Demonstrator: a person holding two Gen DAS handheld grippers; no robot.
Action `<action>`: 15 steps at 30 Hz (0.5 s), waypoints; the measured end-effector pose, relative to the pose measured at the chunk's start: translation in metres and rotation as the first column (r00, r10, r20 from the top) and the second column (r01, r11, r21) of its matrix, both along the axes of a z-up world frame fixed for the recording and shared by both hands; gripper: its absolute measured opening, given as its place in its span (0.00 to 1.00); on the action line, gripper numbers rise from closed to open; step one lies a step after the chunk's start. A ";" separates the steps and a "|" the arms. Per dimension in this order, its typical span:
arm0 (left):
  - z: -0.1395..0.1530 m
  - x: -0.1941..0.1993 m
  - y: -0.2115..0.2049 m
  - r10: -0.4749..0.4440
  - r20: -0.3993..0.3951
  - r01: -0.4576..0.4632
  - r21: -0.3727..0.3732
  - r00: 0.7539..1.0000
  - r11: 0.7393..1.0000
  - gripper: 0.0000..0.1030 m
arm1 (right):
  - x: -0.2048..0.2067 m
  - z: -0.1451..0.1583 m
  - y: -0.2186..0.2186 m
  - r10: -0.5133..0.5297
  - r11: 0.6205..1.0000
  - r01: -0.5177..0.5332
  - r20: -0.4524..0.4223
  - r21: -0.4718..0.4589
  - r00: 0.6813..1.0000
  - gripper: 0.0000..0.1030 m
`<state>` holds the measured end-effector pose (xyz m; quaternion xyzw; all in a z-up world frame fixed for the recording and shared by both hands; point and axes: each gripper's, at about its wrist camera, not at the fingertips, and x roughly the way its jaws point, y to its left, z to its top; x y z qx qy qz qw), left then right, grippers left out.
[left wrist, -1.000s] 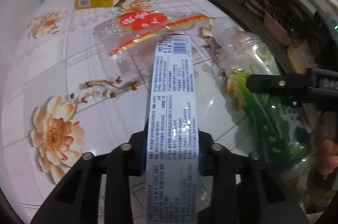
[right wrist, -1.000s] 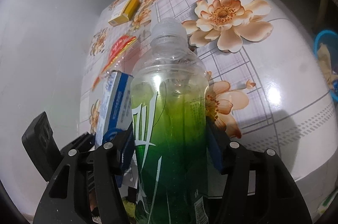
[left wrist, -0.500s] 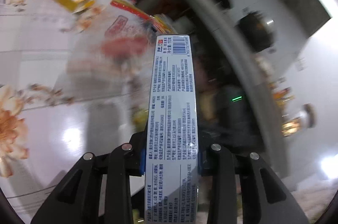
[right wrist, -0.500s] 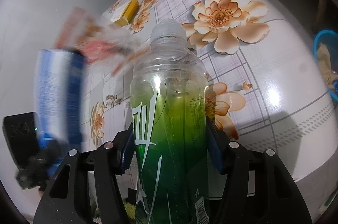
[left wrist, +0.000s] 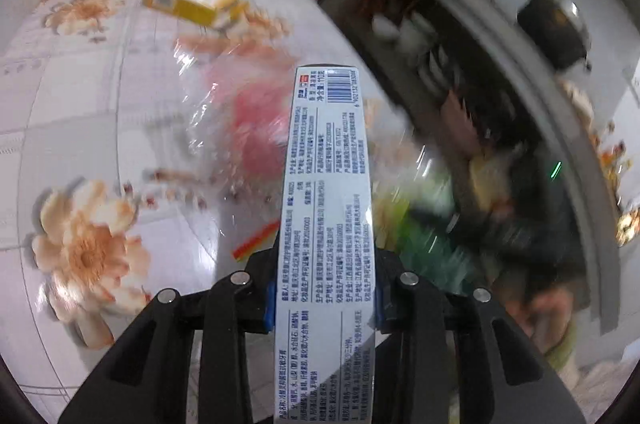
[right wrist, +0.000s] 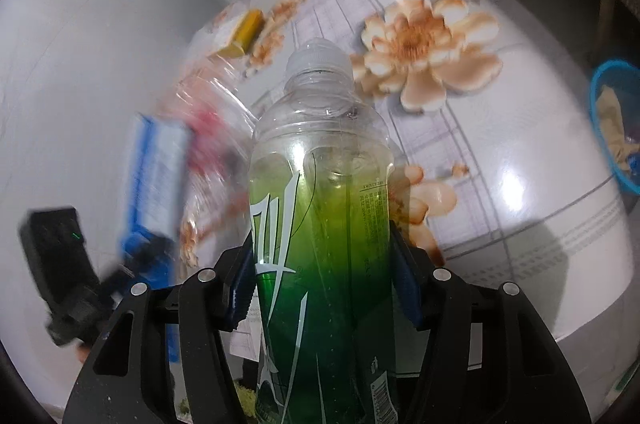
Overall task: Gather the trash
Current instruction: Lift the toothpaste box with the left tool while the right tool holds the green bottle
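The left tool (left wrist: 325,300) is clamped on the long toothpaste box (left wrist: 326,208), at frame centre. Compared with a second ago the box has been lifted and swung; the counter (left wrist: 80,128) behind it is blurred. The right tool (right wrist: 322,288) grips the green bottle (right wrist: 320,224), unchanged. Judgement: both items are secured for disposal. The clear wrapper (left wrist: 240,120) and yellow box (left wrist: 188,4), upper left, remain uncollected.

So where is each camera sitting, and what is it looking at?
Left wrist: on the left hand-held gripper, looking along its fingers at the clamped toothpaste box over the flowery table.
Right wrist: on the right hand-held gripper, looking at its green bottle; the left one shows beside it.
Shared: box, table, yellow box.
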<state>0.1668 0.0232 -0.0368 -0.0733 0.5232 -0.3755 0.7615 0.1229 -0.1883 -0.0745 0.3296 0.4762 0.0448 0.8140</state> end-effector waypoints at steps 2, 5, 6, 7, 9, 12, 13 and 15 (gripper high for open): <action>-0.006 -0.005 -0.003 -0.022 -0.011 0.022 0.019 1.000 1.000 0.31 | 0.002 0.015 0.005 0.032 0.998 -0.030 0.043 -0.057 0.999 0.53; -0.011 -0.008 -0.008 -0.033 -0.004 0.033 0.060 0.999 0.998 0.31 | 0.012 0.031 0.019 0.114 0.986 -0.104 0.074 -0.132 0.991 0.53; -0.011 -0.010 -0.008 -0.031 -0.001 0.031 0.067 1.000 0.997 0.31 | 0.016 0.033 0.024 0.140 0.981 -0.128 0.073 -0.145 0.987 0.53; -0.011 -0.011 -0.007 -0.027 0.004 0.027 0.070 1.000 0.997 0.31 | 0.019 0.033 0.029 0.158 0.978 -0.147 0.070 -0.150 0.985 0.53; -0.007 -0.013 -0.004 -0.016 0.023 0.014 0.056 1.000 0.998 0.31 | 0.023 0.030 0.036 0.179 0.974 -0.169 0.062 -0.150 0.982 0.53; -0.001 -0.017 0.008 0.001 0.044 -0.003 0.038 0.999 0.999 0.31 | 0.023 0.021 0.039 0.174 0.979 -0.167 0.049 -0.120 0.983 0.53; 0.000 -0.017 0.014 0.006 0.050 -0.008 0.039 0.999 0.999 0.31 | 0.022 0.018 0.038 0.167 0.981 -0.162 0.042 -0.110 0.985 0.53; 0.004 -0.018 0.013 0.012 0.070 -0.016 0.051 0.997 0.999 0.31 | 0.019 0.012 0.036 0.149 0.985 -0.145 0.027 -0.097 0.989 0.53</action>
